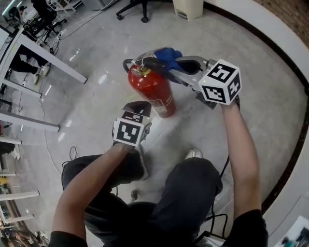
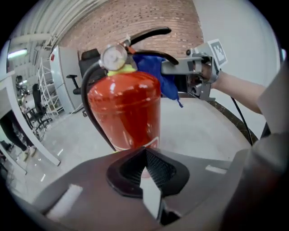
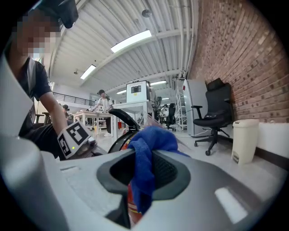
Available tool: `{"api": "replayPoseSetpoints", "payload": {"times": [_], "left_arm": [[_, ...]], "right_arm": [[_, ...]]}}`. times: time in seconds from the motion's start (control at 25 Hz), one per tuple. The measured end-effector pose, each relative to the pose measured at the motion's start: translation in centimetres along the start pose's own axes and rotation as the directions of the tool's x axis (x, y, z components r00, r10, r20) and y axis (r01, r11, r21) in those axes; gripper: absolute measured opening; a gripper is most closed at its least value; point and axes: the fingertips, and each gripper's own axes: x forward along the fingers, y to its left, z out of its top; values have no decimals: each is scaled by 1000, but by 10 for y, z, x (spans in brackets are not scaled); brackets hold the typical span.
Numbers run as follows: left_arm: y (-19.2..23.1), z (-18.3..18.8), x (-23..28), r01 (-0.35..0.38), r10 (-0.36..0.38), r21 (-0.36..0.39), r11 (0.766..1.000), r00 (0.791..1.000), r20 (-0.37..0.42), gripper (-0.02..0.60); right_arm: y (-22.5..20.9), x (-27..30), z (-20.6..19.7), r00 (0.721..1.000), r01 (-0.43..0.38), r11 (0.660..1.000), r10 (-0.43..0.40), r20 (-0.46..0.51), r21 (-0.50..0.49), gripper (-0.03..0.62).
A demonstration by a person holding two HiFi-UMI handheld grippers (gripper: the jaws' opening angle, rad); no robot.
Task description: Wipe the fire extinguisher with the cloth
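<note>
A red fire extinguisher (image 1: 153,91) stands on the grey floor in front of my knees, its black handle and gauge (image 2: 114,57) on top. My right gripper (image 1: 173,62) reaches in from the right at handle height and is shut on a blue cloth (image 1: 168,54). The cloth (image 3: 145,151) hangs bunched between its jaws and lies against the black handle (image 3: 123,116). My left gripper (image 1: 140,108) sits low beside the cylinder's near side, shut, with nothing seen between its jaws. The red body (image 2: 124,113) fills the left gripper view just beyond that gripper (image 2: 145,154).
A white table (image 1: 46,55) stands to the left and a black office chair (image 1: 136,7) and a pale bin (image 1: 188,7) at the back. A curved dark floor edge (image 1: 289,72) runs along the right. Cables (image 1: 72,154) lie by my knees. People work at distant tables (image 3: 97,113).
</note>
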Motion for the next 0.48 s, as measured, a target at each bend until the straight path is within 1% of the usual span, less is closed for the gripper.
{"api": "replayPoseSetpoints", "payload": {"times": [0.12,0.24,0.36,0.48], "left_arm": [[20,16,-15,-15,14,14,1000,999,31,6],[31,27,-31,-8,6,33,999,999,53,6],[36,34,-43,8,-13,73,997,998,61,6],[35,35,-49,32,-38,116,993,998,49,6]], "right_arm": [[9,-5,-3,1000,24,999,-24,-11,33,86],[15,-9,-13,998,58,995,-56,-27,83,86],[25,-10,-22,996,78,992,-74,-40,102,86],[27,-9,-35,993,107,987,-100,-63,119,86]]}}
